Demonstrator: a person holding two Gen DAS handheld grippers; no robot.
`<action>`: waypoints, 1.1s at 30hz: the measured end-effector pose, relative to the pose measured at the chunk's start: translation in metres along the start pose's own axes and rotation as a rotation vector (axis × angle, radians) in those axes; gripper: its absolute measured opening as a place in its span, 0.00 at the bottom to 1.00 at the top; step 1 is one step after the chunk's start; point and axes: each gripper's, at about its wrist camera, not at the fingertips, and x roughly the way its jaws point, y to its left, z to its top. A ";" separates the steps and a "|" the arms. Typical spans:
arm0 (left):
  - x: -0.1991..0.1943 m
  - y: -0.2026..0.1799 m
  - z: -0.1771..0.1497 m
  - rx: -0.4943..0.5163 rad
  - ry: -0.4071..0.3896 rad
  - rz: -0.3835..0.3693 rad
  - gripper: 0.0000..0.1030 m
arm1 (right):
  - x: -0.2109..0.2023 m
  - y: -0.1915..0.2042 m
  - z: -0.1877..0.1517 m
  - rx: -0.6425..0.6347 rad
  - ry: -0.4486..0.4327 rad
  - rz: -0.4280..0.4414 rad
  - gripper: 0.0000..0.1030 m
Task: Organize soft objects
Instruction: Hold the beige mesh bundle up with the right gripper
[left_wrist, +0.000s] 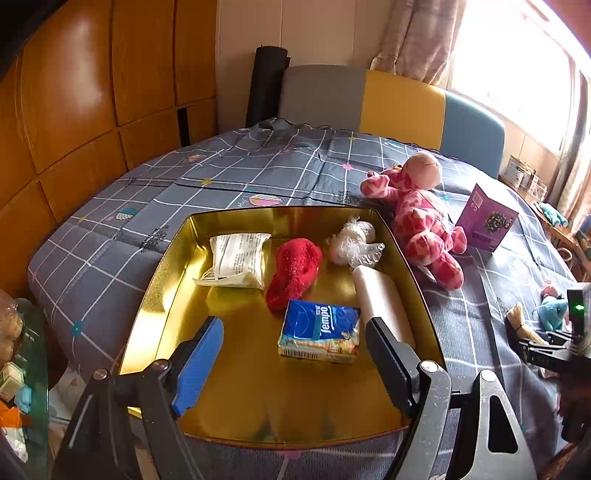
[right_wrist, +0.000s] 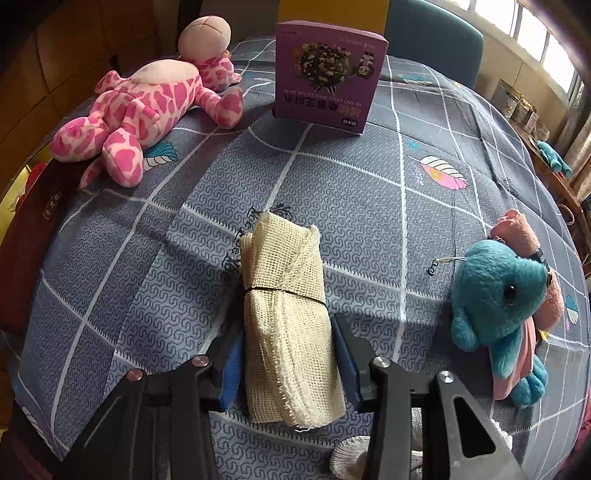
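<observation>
A gold tin tray (left_wrist: 155, 295) holds a white packet (left_wrist: 236, 258), a red plush (left_wrist: 293, 271), a crumpled clear bag (left_wrist: 356, 240), a white roll (left_wrist: 384, 302) and a blue Tempo tissue pack (left_wrist: 319, 332). My left gripper (left_wrist: 295, 365) is open and empty above the tray's near end. My right gripper (right_wrist: 288, 362) is shut on a cream mesh cloth roll (right_wrist: 284, 317) that lies on the bedcover. A pink spotted plush (right_wrist: 144, 107) lies at the far left, also in the left wrist view (left_wrist: 424, 218). A teal plush (right_wrist: 498, 306) lies to the right.
A purple box (right_wrist: 328, 74) stands upright behind the cloth roll, also in the left wrist view (left_wrist: 485, 218). A dark red lid (right_wrist: 33, 229) lies at the left. The grey checked bedcover (right_wrist: 369, 192) covers the table. Chairs stand behind; clutter lies at the left edge (left_wrist: 14, 350).
</observation>
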 end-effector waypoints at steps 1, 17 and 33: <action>-0.001 0.000 -0.001 0.004 -0.001 0.001 0.78 | -0.001 0.001 0.000 0.002 -0.002 -0.006 0.41; -0.009 0.011 -0.010 0.002 -0.017 -0.008 0.78 | -0.042 0.032 0.025 -0.031 -0.056 -0.017 0.38; -0.006 0.014 -0.011 -0.007 -0.008 -0.013 0.78 | -0.039 0.069 0.012 -0.068 0.008 0.116 0.38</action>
